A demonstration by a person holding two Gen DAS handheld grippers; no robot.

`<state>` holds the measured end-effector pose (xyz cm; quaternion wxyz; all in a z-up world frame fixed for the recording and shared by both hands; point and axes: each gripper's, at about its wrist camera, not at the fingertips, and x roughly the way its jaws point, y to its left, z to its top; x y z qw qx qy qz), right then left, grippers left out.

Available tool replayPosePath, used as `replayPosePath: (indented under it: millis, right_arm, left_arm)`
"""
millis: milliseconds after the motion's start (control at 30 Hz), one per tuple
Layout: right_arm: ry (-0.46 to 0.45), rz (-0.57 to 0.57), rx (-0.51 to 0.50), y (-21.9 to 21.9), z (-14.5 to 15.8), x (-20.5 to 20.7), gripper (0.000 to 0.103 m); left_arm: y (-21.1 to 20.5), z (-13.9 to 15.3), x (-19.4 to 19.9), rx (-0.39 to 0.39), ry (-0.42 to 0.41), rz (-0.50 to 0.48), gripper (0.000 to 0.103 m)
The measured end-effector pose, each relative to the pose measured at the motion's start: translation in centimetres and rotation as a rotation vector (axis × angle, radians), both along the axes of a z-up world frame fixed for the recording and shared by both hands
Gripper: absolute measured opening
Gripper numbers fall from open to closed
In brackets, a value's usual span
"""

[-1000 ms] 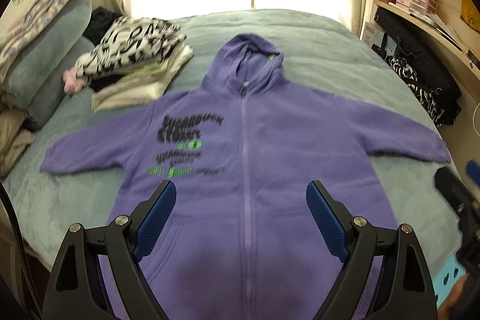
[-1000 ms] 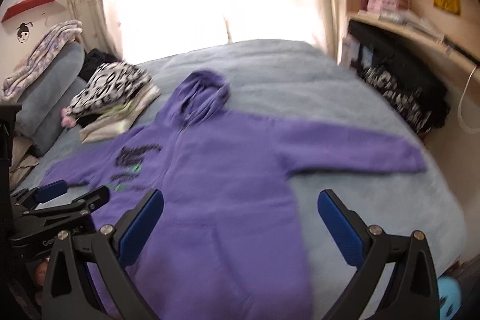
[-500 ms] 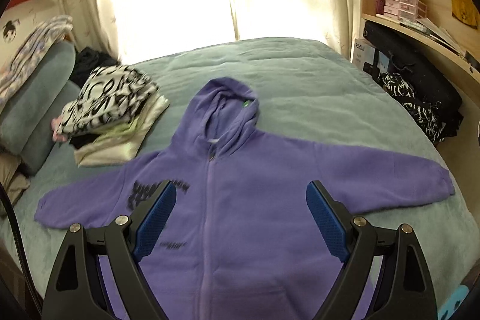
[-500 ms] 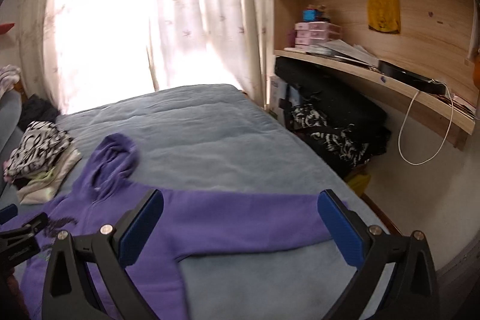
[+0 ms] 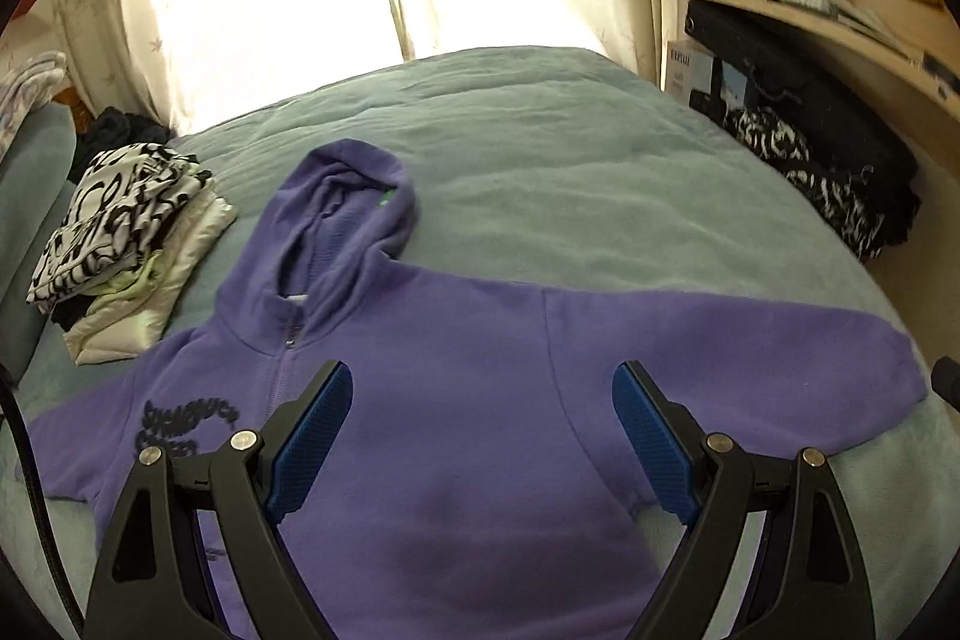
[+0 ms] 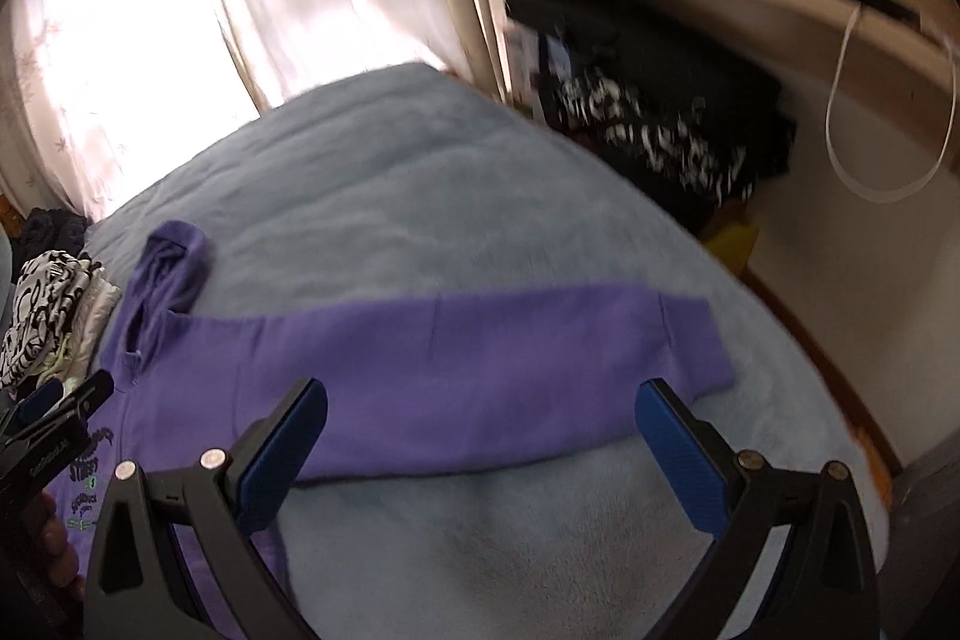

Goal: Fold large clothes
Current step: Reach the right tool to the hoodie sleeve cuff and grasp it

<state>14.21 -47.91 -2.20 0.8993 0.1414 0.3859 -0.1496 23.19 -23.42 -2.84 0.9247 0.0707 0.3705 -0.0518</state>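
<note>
My left tongs point(image 5: 480, 430) hang spread wide over the hoodie point(image 5: 456, 436), gripping nothing; my right tongs point(image 6: 480, 445) gape too, above its sleeve point(image 6: 540, 358); the hoodie lies flat, face-up on the bed point(image 5: 540, 160).

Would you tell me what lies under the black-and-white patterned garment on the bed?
Under the patterned garment are folded pieces: pale green, dark and, lowest, a cream one, all on the bed. How many lie between is hidden.

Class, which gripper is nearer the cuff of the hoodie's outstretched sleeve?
Right. The right gripper hovers open beside the sleeve cuff; the left gripper hangs open over the purple hoodie chest.
</note>
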Motion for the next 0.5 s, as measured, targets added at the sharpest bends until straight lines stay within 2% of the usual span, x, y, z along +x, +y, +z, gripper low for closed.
replayPosePath:
  millis: [133,333,500]
  right_arm:
    - [0.067,-0.050,0.069,-2.3,-3.4,0.2,0.103]
    - [0.159,-0.143,0.208,-6.0,-8.8,0.5,0.099]
    - [0.165,-0.199,0.371,-8.4,-12.2,0.7,0.099]
  left_arm:
    - [-2.2,-2.8,1.1,-0.016,0.052,-0.016,0.087]
    - [-4.5,-5.4,1.9,0.017,0.076,-0.031,0.087]
    - [-5.3,-7.2,2.9,0.027,0.114,-0.007,0.087]
